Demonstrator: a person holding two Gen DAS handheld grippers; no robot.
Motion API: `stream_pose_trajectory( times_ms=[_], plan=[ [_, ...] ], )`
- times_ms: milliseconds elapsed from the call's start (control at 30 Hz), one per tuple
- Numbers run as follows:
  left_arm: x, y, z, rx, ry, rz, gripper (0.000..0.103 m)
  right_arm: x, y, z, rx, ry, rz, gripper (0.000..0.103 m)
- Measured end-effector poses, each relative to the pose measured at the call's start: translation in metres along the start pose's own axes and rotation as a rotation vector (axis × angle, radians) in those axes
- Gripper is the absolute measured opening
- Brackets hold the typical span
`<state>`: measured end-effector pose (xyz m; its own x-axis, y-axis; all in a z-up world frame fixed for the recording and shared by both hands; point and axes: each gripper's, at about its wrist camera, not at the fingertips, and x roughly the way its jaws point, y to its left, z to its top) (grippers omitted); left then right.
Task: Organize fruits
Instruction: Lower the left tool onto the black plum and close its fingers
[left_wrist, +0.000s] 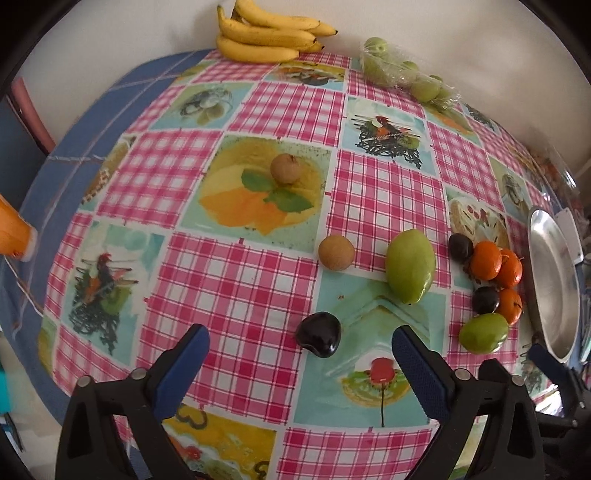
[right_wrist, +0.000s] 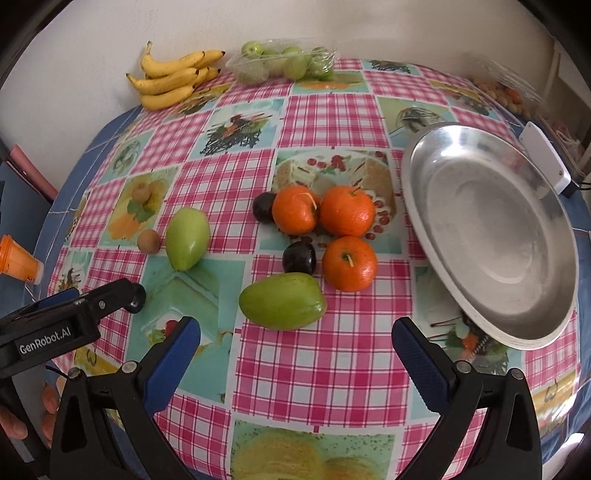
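Observation:
In the left wrist view a dark plum (left_wrist: 319, 339) lies on the checked tablecloth between the fingertips of my open left gripper (left_wrist: 300, 338), untouched by the pads. Beyond it are two brown round fruits (left_wrist: 336, 253) and a green fruit (left_wrist: 410, 266). In the right wrist view my right gripper (right_wrist: 295, 326) stands open just short of another green fruit (right_wrist: 282, 301). Behind that fruit sit three oranges (right_wrist: 347, 216) and two dark plums (right_wrist: 299, 257). A metal tray (right_wrist: 491, 236) with nothing in it lies to the right.
Bananas (right_wrist: 173, 79) and a clear bag of green fruits (right_wrist: 286, 62) lie at the far edge by the wall. An orange cup (right_wrist: 16, 260) stands at the left edge. A white device (right_wrist: 546, 158) sits behind the tray, and a hand (right_wrist: 50, 400) shows at lower left.

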<state>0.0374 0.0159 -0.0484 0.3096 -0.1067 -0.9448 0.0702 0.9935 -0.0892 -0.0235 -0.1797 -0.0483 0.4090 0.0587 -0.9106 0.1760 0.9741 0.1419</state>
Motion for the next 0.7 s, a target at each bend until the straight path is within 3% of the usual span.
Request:
stream_pose_trajectory(
  times_ms=[533, 700],
  plan=[
    [0.016, -0.017, 0.012, -0.025, 0.074, 0.024, 0.093, 0.016, 0.008, 0.006, 0.001, 0.063, 0.018, 0.103],
    [0.026, -0.019, 0.018, -0.088, 0.118, 0.002, 0.091, 0.017, 0.000, 0.009, 0.038, 0.086, 0.009, 0.103]
  ],
)
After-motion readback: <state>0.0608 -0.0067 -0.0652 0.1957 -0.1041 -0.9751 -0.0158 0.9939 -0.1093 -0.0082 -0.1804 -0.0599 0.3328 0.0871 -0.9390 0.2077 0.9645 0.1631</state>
